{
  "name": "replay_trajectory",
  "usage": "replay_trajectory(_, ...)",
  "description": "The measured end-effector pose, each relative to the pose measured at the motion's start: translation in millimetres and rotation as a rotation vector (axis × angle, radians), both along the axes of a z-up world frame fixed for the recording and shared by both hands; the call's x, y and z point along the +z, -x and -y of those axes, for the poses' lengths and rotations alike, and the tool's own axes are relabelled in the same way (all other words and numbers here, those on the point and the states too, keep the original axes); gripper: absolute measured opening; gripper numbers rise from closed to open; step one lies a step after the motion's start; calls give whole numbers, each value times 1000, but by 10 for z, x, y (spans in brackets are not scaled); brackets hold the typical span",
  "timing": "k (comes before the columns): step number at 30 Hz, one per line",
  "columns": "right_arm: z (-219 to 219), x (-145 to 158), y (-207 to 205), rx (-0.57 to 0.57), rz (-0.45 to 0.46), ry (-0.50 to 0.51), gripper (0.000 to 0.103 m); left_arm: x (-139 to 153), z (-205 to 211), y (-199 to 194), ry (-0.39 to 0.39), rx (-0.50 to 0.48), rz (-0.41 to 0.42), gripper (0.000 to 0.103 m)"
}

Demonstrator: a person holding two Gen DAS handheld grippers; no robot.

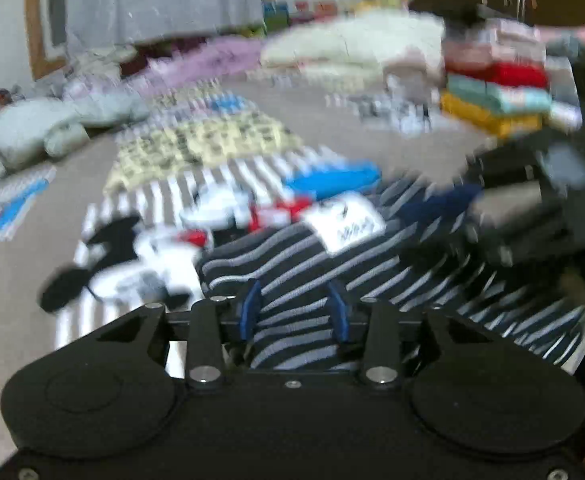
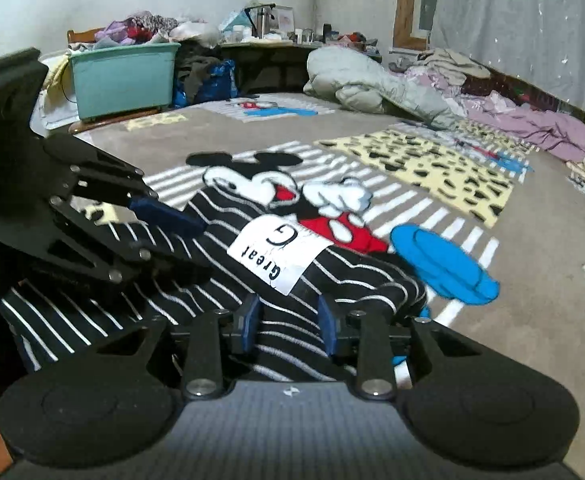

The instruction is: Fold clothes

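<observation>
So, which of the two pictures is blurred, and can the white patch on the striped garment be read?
Left wrist view: motion blur everywhere, white patch unreadable. Right wrist view: mostly sharp, white patch on the striped garment reads "Great".

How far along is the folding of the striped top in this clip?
Done: a stack of folded clothes sits at the bed's far side. In hand: the striped top lies bunched, fabric between the fingers of the left gripper and right gripper. Left: its folds and stacking.
</observation>
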State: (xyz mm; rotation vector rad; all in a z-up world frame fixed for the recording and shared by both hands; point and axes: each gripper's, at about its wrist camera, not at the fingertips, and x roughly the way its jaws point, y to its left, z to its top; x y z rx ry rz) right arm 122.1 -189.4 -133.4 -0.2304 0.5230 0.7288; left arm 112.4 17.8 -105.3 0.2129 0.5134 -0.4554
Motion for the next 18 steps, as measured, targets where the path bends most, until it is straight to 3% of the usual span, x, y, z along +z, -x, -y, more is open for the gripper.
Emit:
replay_trajectory(3, 77, 138, 219, 1, 73, -17, 38, 131, 19, -100, 62, 13, 26, 36)
replay_trajectory(7, 103, 193, 36, -52, 101, -52, 35, -76, 122, -450, 70, 25, -78, 38)
replay_trajectory(10, 108, 3, -231, -96, 15, -63, 37, -368, 192, -545, 0, 45, -74, 42)
replay_trajectory(11, 120, -63, -266, -97, -1, -73, 37, -352, 176, -586, 22, 57, -93, 42)
replay_trajectory(13, 142, -164, -328, -100, -28, -92, 37, -331, 223, -594, -14, 44, -81, 42)
replay_trajectory(16, 142, -78, -398, -96, -65, -77, 37, -191, 202, -513, -34, 56, -63, 42)
replay_trajectory(18, 194, 51, -372, -119, -66, -92, 35, -56, 175, -254, -48, 64, 3, 39)
